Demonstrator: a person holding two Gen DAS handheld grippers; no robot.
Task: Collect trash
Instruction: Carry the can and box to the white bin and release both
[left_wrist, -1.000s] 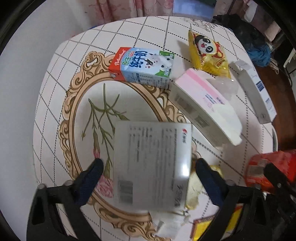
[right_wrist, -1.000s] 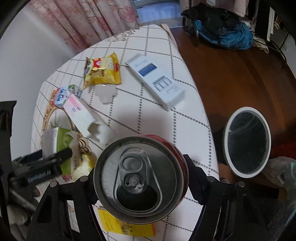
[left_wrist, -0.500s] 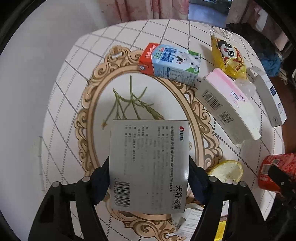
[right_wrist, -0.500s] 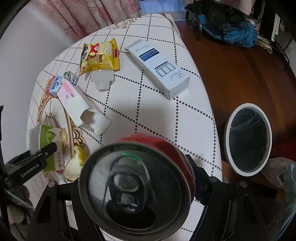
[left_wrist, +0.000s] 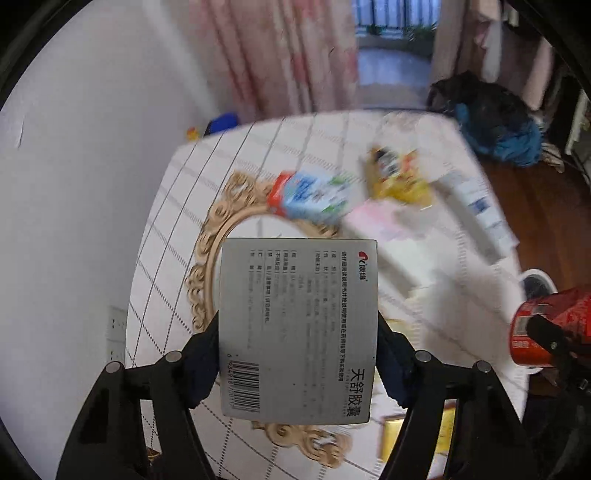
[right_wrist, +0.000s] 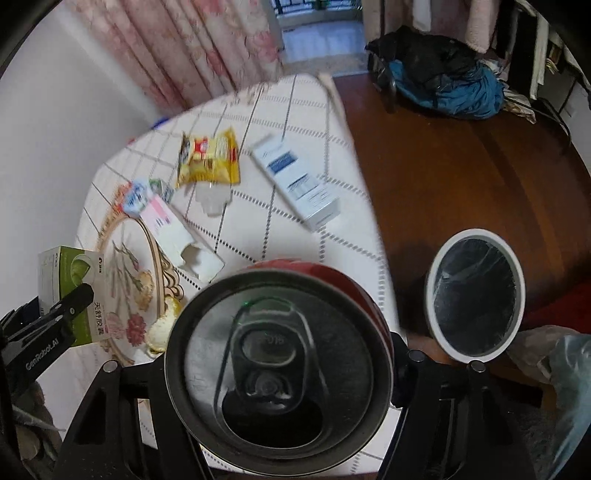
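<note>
- Left claw (left_wrist: 298, 354): black, angular, with dark padded fingers (left_wrist: 201, 363) clamped on both long edges of a medicine box (left_wrist: 299, 328); the box is flat grey card with a barcode and small print, held clear above the table (left_wrist: 166, 280).
- Table: a white cloth with a dotted diamond grid and a gold scrolled oval frame with flowers.
- Milk carton (right_wrist: 135, 195): small, blue and white with a red end, lying on its side at the oval's far rim.
- Pink box (right_wrist: 177, 232): long card, torn open at the near end, touching the carton.
- Peel (right_wrist: 160, 326): a pale yellow, rough scrap on the near edge of the oval.
- Snack bag (right_wrist: 208, 157): crinkled yellow foil, lying flat.
- White box (right_wrist: 295, 181): long, with blue labels, near the table's right edge.
- Right claw (right_wrist: 279, 373): closed on a red can (right_wrist: 277, 365), whose round metal top with open tab faces the camera, above the table's near edge.
- Bin (right_wrist: 474, 293): round, white-rimmed, with a dark liner, on the brown wooden floor beside the table.
</note>
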